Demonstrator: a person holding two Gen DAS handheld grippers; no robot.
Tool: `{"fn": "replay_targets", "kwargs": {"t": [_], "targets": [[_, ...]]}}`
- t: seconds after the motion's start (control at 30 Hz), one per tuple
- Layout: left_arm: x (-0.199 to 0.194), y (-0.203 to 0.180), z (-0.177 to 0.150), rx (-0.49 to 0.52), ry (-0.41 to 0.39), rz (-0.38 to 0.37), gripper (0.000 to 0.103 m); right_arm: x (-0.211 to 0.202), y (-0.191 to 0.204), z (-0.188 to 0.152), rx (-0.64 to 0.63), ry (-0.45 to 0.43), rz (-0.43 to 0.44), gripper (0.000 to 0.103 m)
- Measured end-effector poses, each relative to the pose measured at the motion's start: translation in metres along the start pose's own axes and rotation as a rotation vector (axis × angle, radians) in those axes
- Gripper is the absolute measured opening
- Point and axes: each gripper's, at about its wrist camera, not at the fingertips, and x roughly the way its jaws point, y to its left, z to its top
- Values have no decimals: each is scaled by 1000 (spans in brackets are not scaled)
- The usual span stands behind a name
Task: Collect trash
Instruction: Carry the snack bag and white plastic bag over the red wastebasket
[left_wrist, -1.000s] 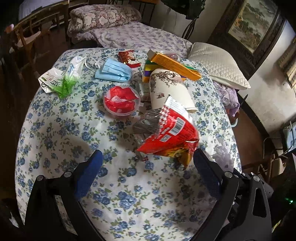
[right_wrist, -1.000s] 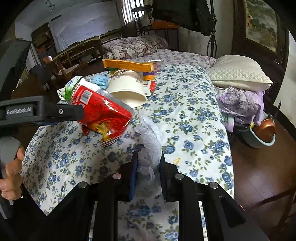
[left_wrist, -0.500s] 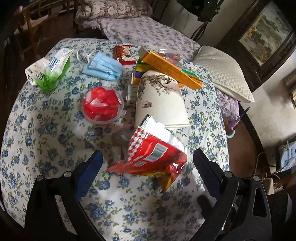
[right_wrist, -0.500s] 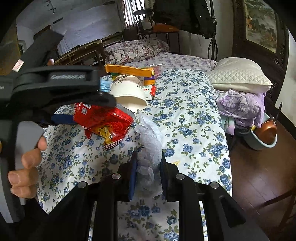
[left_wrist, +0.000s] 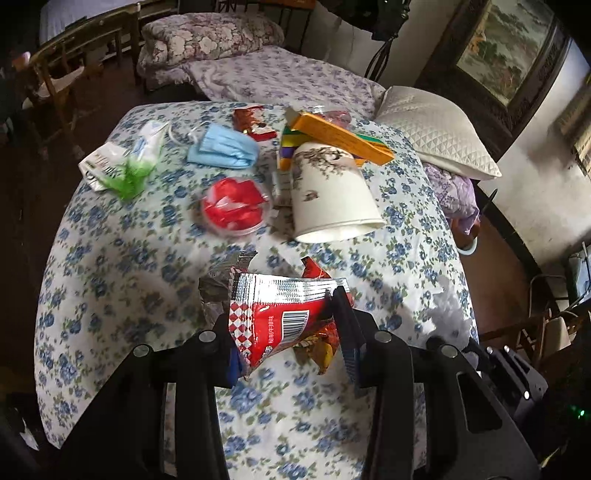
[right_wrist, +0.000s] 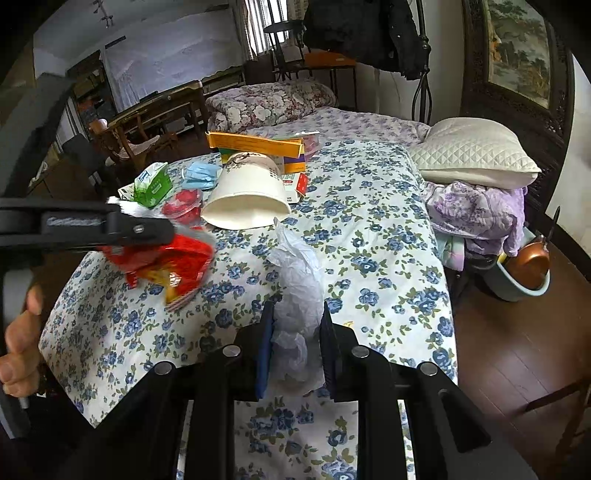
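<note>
My left gripper (left_wrist: 286, 332) is shut on a red snack bag (left_wrist: 280, 321) just above the floral tablecloth (left_wrist: 122, 258). The bag also shows in the right wrist view (right_wrist: 170, 266) under the left gripper's arm. My right gripper (right_wrist: 295, 332) is shut on a crumpled clear plastic bag (right_wrist: 299, 288) near the table's front edge. More trash lies beyond: a tipped paper cup (left_wrist: 328, 195), a red-filled plastic lid (left_wrist: 234, 206), a blue face mask (left_wrist: 221, 146), a green tissue pack (left_wrist: 125, 162), a small red wrapper (left_wrist: 253, 122).
An orange box (left_wrist: 340, 134) lies across colourful boxes behind the cup. A white pillow (left_wrist: 432, 129) and purple cloth (right_wrist: 476, 210) lie right of the table. A basin with a copper pot (right_wrist: 524, 266) stands on the wood floor. Wooden chairs (left_wrist: 55, 74) stand far left.
My left gripper closed from wide open onto the red snack bag and moved in over it. My right gripper kept its hold on the clear plastic bag.
</note>
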Motion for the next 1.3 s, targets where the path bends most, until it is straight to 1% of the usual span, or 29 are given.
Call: {"fn": "replay_targets", "kwargs": {"t": [0.1, 0.2, 0.33, 0.63, 0.67, 0.77, 0.9, 0.93, 0.97, 1.0, 1.07, 1.17, 1.3], "targets": [[0, -1, -1, 11, 7, 12, 42, -5, 1, -1, -14, -12, -19, 23], [-4, -7, -2, 17, -2, 8, 42, -8, -1, -1, -23, -20, -47, 23], [-9, -22, -6, 60, -20, 7, 42, -16, -11, -2, 5, -40, -67, 23], [-9, -44, -10, 103, -20, -35, 42, -37, -43, -5, 83, -84, -105, 23], [-9, -48, -10, 109, -22, -44, 42, -41, -48, -6, 90, -90, -121, 23], [-10, -59, -12, 133, -26, -75, 42, -51, -67, -11, 131, -103, -130, 23], [-14, -78, -17, 173, -29, -122, 42, -62, -103, -32, 189, -92, -188, 23], [-15, -84, -19, 184, -35, -130, 42, -64, -113, -36, 219, -84, -181, 23], [-16, -90, -20, 195, -38, -135, 42, -69, -129, -42, 271, -89, -156, 23], [-17, -96, -22, 205, -37, -143, 42, -72, -136, -46, 285, -93, -161, 23], [-15, -110, -26, 228, -25, -168, 42, -76, -151, -56, 287, -83, -204, 23], [-11, -131, -32, 265, -8, -185, 42, -78, -171, -71, 315, -59, -214, 23], [-2, -160, -44, 321, 21, -196, 42, -78, -188, -88, 318, -27, -235, 23]]}}
